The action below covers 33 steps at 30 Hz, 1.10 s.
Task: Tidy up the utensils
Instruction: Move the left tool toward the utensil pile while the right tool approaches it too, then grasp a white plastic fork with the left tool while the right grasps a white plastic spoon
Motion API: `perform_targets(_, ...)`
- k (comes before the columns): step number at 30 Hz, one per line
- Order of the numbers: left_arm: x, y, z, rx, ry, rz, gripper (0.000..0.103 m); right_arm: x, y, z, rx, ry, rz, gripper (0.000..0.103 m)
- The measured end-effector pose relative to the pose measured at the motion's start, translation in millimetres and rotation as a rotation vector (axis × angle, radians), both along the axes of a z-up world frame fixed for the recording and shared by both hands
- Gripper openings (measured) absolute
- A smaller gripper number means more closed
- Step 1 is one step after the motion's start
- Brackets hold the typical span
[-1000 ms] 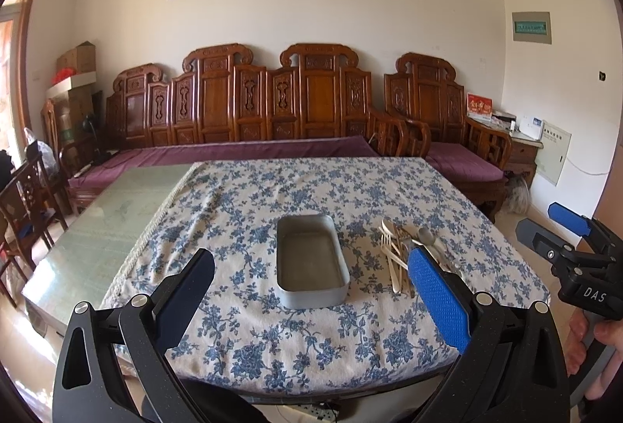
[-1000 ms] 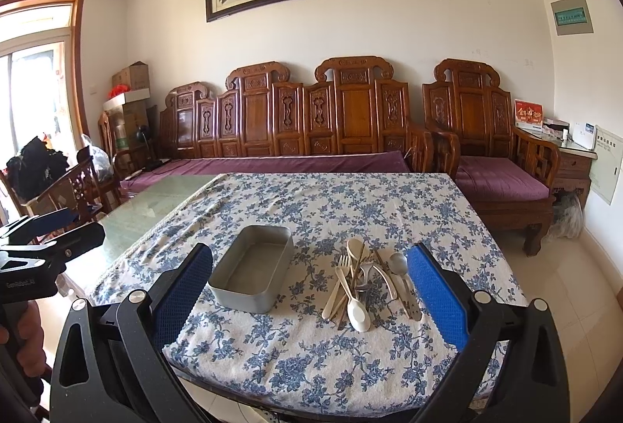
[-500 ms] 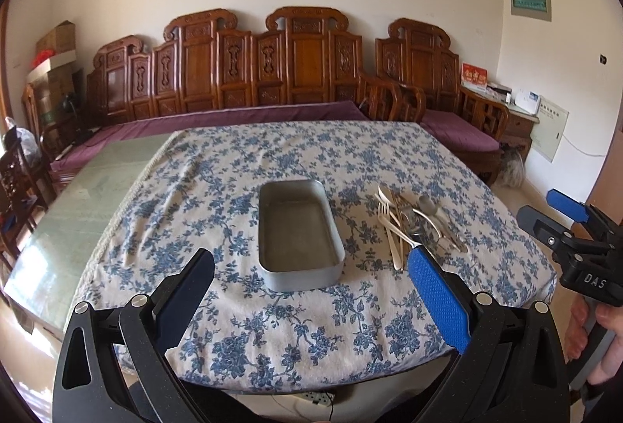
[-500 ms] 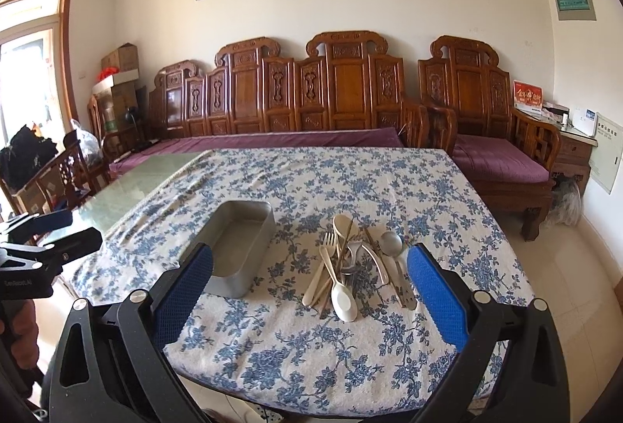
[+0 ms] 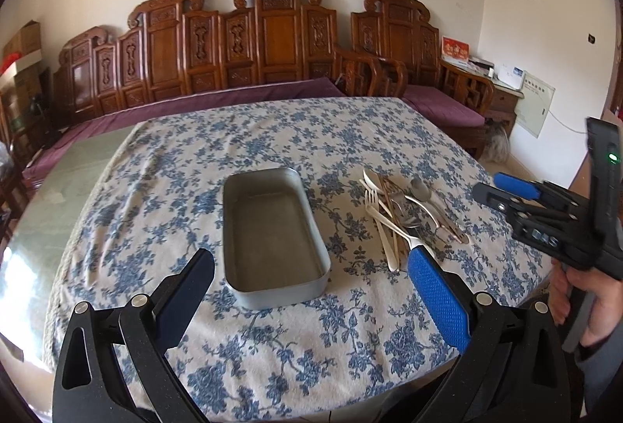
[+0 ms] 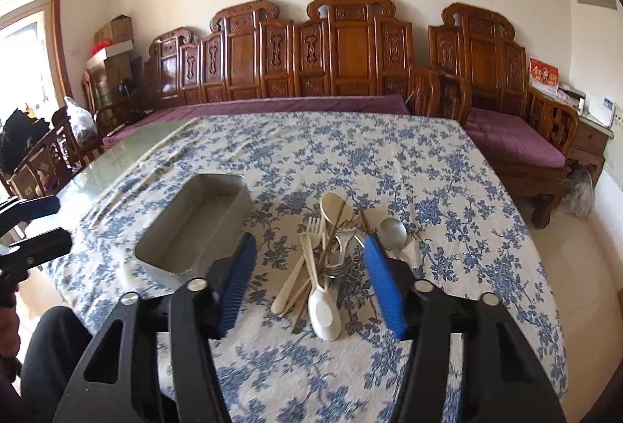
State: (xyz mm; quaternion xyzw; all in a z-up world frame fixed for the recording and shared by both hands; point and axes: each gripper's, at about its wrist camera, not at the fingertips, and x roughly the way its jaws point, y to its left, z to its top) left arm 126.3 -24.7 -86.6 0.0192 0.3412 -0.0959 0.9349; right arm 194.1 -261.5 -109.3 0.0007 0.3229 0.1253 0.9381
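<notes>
Left gripper (image 5: 311, 263): matte black speckled frame, 2 blue ribbed pads (image 5: 438, 296), silver screws. Right gripper (image 6: 307, 255) matches, with white lettering and a green light. Bare-skinned hand (image 5: 588, 302), grey sleeve.

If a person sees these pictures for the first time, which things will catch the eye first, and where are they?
First, the pile of utensils on the blue-flowered tablecloth, framed between the fingers of the open right gripper. To its left on the cloth sits an empty grey metal tray, ahead of the open left gripper. Behind the table a carved wooden bench lines the wall.
</notes>
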Motion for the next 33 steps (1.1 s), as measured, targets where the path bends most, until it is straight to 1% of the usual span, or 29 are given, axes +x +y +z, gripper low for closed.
perform_targets(3,12,-4,-7,-0.007,0.015,-0.017,0.097,19,-3,-12,0.010,0.030,0.010,0.048)
perform_targets(5,19,-7,-12,-0.014,0.031,-0.026,0.096,33,-4,-25,0.011,0.062,0.021,0.046)
perform_targets(8,31,-12,-23,-0.023,0.059,-0.041,0.089,49,-2,-49,0.007,0.118,0.040,0.043)
perform_targets(10,37,-16,-30,-0.028,0.080,-0.050,0.083,53,0,-64,0.005,0.148,0.050,0.041)
perform_targets(13,43,-21,-38,-0.035,0.097,-0.061,0.077,53,2,-85,0.008,0.199,0.065,0.041)
perform_targets(14,44,-21,-40,-0.039,0.101,-0.063,0.076,53,5,-91,-0.011,0.207,0.072,0.041)
perform_targets(16,49,-24,-46,-0.048,0.115,-0.069,0.070,53,9,-100,-0.050,0.214,0.079,0.041)
perform_targets(18,52,-27,-50,-0.052,0.125,-0.074,0.066,54,8,-111,-0.058,0.241,0.082,0.041)
perform_targets(19,54,-29,-53,-0.053,0.131,-0.074,0.065,55,7,-116,-0.059,0.256,0.081,0.041)
perform_targets(21,56,-31,-55,-0.054,0.135,-0.073,0.065,57,3,-122,-0.043,0.276,0.083,0.041)
perform_targets(24,57,-34,-60,-0.053,0.144,-0.076,0.065,59,-6,-123,0.028,0.294,0.081,0.041)
perform_targets(28,59,-38,-67,-0.050,0.157,-0.084,0.065,63,-9,-129,0.062,0.328,0.078,0.041)
perform_targets(30,61,-41,-71,-0.040,0.163,-0.089,0.065,64,-8,-130,0.075,0.344,0.085,0.036)
perform_targets(31,63,-43,-73,-0.036,0.165,-0.091,0.065,64,-7,-131,0.078,0.352,0.091,0.033)
perform_targets(33,65,-45,-75,-0.030,0.168,-0.093,0.065,63,-5,-132,0.075,0.355,0.097,0.031)
